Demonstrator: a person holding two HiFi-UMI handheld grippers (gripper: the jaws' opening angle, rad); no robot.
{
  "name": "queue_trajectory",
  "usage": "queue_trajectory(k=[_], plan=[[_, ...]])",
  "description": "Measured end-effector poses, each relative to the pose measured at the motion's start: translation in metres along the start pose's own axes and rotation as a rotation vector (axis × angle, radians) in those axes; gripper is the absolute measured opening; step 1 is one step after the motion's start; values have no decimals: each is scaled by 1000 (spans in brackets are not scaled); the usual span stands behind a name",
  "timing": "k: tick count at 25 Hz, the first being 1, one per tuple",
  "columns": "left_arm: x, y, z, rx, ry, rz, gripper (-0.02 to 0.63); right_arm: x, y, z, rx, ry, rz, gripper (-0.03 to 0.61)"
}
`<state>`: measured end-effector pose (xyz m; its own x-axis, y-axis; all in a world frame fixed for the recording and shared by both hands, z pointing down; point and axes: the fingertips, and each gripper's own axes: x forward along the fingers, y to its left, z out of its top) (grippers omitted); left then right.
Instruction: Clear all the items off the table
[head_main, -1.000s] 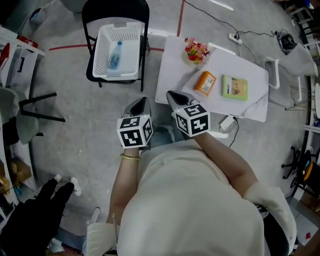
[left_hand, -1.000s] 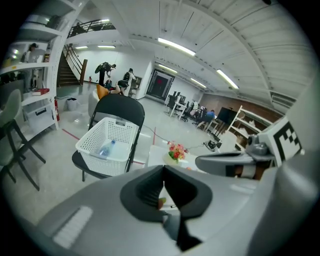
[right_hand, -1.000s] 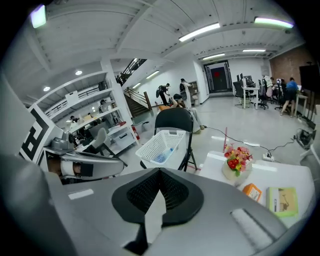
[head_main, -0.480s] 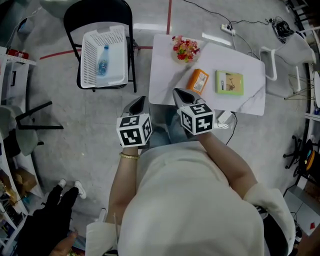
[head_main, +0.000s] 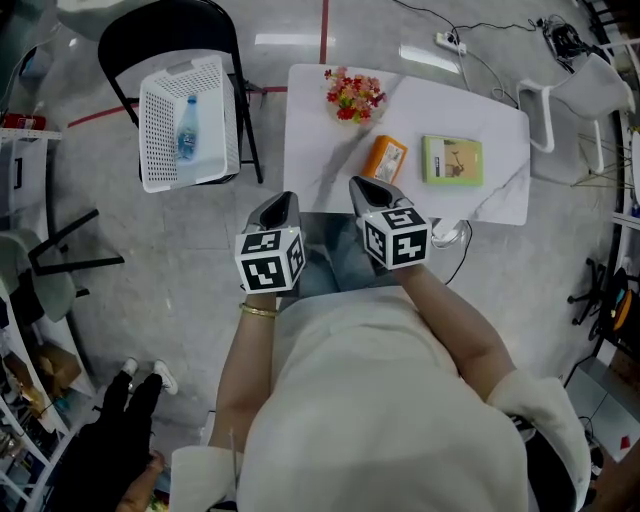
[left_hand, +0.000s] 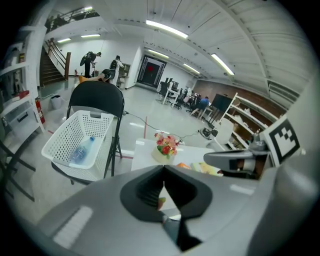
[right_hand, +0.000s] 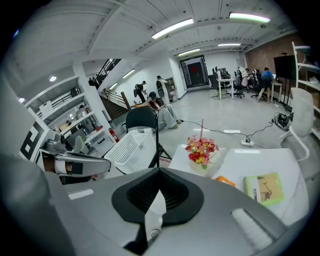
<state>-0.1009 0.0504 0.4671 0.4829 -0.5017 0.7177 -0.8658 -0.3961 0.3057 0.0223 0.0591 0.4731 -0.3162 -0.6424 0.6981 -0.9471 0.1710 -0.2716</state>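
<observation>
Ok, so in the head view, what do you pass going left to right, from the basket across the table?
white basket → flowers → orange box → green book

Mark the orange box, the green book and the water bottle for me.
orange box (head_main: 384, 158), head view, middle of its top face.
green book (head_main: 451, 160), head view, centre of its cover.
water bottle (head_main: 187, 113), head view, middle of its body.

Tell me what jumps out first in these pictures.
A red flower bouquet sits at the white table's far edge, with an orange box and a green book nearer. Left of the table, a white basket on a black chair holds a water bottle.
</observation>
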Motion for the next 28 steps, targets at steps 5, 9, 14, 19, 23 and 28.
queue_trajectory(k=[5,9,14,19,23,28], plan=[[23,-13,2,14,27,-2,9,7,-29,-1,27,13,-19,-2],[45,-25,1,29,58,-8,9,14,-56,-5,52,28,-39,-2],[67,-39,0,47,91,-18,9,19,-87,-21,90,63,-67,-2],[92,-51,-3,71,123,-28,9,27,-117,-41,129,101,-99,-2],[109,-59,-11,83,151,-36,9,37,-134,-55,160,127,-114,-2],[130,-65,-19,82,176,-49,9,55,-151,-70,189,157,-124,8]])
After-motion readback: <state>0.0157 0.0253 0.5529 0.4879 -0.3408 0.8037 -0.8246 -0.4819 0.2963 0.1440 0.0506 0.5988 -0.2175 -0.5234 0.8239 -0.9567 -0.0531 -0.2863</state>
